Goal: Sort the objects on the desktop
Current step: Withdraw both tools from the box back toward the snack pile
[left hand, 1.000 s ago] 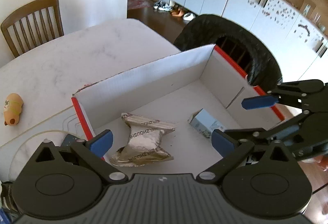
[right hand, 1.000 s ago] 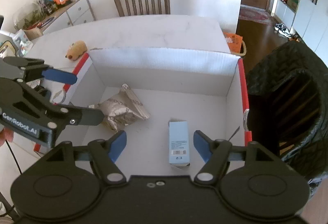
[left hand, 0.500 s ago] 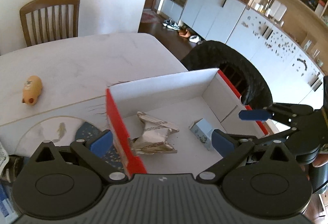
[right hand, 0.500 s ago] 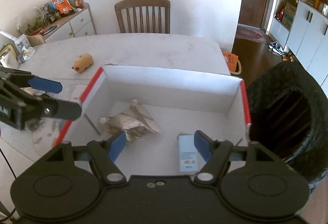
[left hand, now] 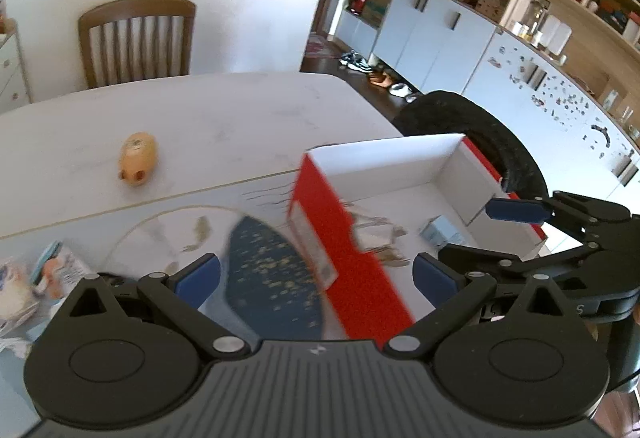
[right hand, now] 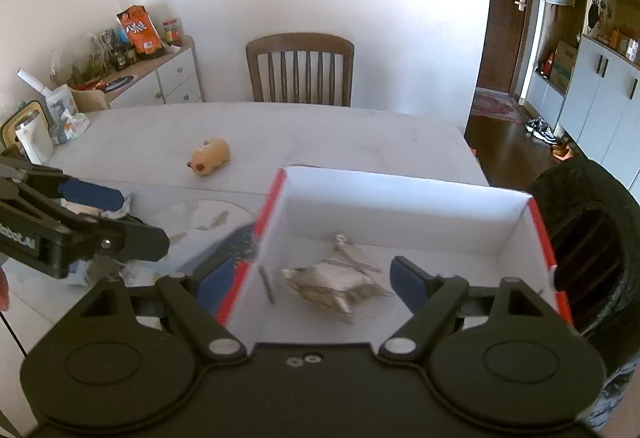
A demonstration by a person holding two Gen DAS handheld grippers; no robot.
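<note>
A red-and-white cardboard box (left hand: 384, 157) (right hand: 400, 205) stands on the white table. Inside it lie a crumpled silver foil wrapper (right hand: 340, 278) (left hand: 380, 238) and a small pale blue carton (left hand: 440, 232). An orange hamster toy (left hand: 138, 157) (right hand: 210, 157) lies on the table beyond the box. My left gripper (left hand: 316, 276) (right hand: 120, 215) is open above the box's red left wall, holding nothing. My right gripper (right hand: 312, 278) (left hand: 492, 234) hangs over the box's near left corner; its jaws are opening and nothing is pressed between them.
A dark blue speckled mat (left hand: 272, 278) (right hand: 236, 238) lies left of the box. Loose packets (left hand: 48, 270) sit at the near left. A wooden chair (right hand: 300, 69) stands behind the table, a black-covered chair (right hand: 580, 222) to the right, a cluttered sideboard (right hand: 160, 73) at the left.
Both grippers have drawn back and leftward, so the box sits further right in each view. The right jaws have widened. The wrapper and carton stay in the box.
</note>
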